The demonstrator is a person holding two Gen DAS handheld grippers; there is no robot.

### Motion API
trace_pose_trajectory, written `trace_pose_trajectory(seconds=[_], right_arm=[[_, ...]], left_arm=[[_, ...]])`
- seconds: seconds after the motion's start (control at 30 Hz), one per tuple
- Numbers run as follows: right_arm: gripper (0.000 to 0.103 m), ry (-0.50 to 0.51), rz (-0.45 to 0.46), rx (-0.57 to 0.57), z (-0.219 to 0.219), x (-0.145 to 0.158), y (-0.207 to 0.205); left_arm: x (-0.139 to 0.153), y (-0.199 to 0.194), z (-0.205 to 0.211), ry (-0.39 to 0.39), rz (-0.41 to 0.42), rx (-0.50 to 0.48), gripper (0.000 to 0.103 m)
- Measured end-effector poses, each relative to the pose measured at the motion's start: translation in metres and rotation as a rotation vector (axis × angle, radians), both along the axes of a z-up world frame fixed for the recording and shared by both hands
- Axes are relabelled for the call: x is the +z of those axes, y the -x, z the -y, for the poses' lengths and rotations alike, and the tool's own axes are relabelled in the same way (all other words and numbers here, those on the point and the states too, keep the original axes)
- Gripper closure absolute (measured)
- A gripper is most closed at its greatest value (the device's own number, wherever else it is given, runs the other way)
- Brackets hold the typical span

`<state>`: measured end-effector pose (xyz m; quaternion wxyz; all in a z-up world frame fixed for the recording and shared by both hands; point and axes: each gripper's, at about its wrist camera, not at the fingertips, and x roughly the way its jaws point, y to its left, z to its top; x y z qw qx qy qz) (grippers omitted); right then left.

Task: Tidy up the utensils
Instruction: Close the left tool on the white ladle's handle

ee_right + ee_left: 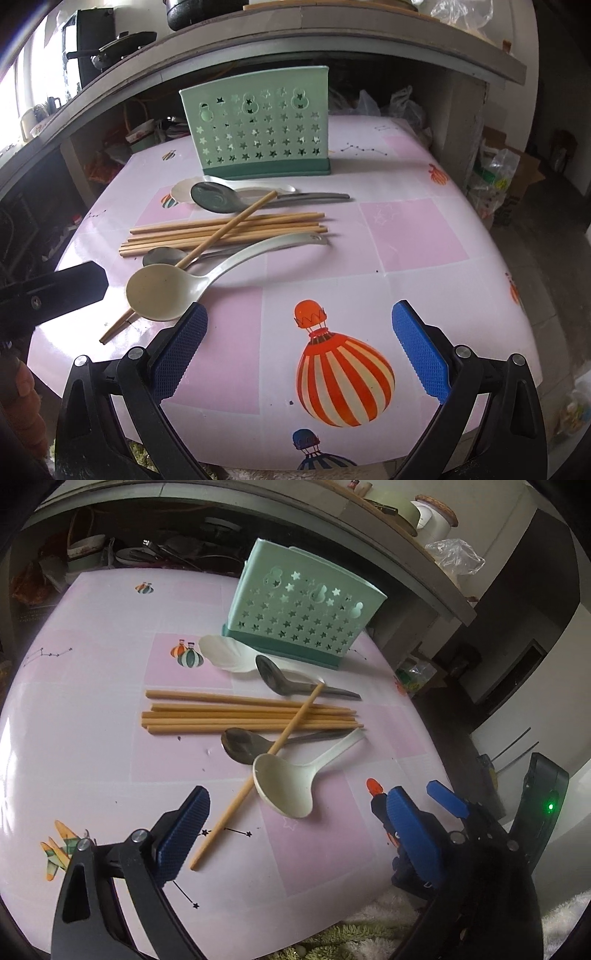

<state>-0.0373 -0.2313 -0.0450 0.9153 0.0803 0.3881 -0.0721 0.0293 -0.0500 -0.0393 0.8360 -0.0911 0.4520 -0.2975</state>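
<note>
Left wrist view: my left fingers (184,827) stood wide, empty, beside the stray chopstick (258,775), light, stiff, slippery; I'd pinch its bare lower end.

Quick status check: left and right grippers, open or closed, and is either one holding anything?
Left gripper: open, holding nothing; a loose chopstick lies on the table between its fingers.
Right gripper: open, holding nothing, above bare tablecloth.

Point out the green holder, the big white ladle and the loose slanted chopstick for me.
Green holder (258,133), right wrist view, middle of its star-cut front wall.
White ladle (159,291), right wrist view, its bowl.
Slanted chopstick (236,799), left wrist view, lower shaft.
</note>
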Motion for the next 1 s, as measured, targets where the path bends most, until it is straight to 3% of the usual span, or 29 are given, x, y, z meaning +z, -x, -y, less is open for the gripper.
trace_pose_trajectory(seconds=[0.17, 0.37, 0.7, 0.93, 1.0], right_arm=[[0.008, -0.048, -0.029, -0.005, 0.009, -0.007, -0.002], [0.008, -0.088, -0.053, -0.001, 0.015, -0.013, -0.006], [0.008, -0.140, -0.065, 0.005, 0.023, -0.019, -0.008], [0.008, -0.131, -0.050, -0.002, 0.025, -0.016, -0.006], [0.008, -0.115, -0.038, -0.009, 0.026, -0.013, -0.004]], left_arm=[[-0.010, -0.003, 0.004, 0.002, -0.074, -0.010, 0.036], [-0.017, -0.007, 0.007, -0.028, -0.134, -0.009, 0.057], [-0.034, -0.028, 0.011, -0.044, -0.212, 0.060, 0.070], [-0.035, -0.032, 0.019, -0.121, -0.172, 0.114, 0.095], [-0.034, -0.032, 0.018, -0.113, -0.160, 0.120, 0.096]])
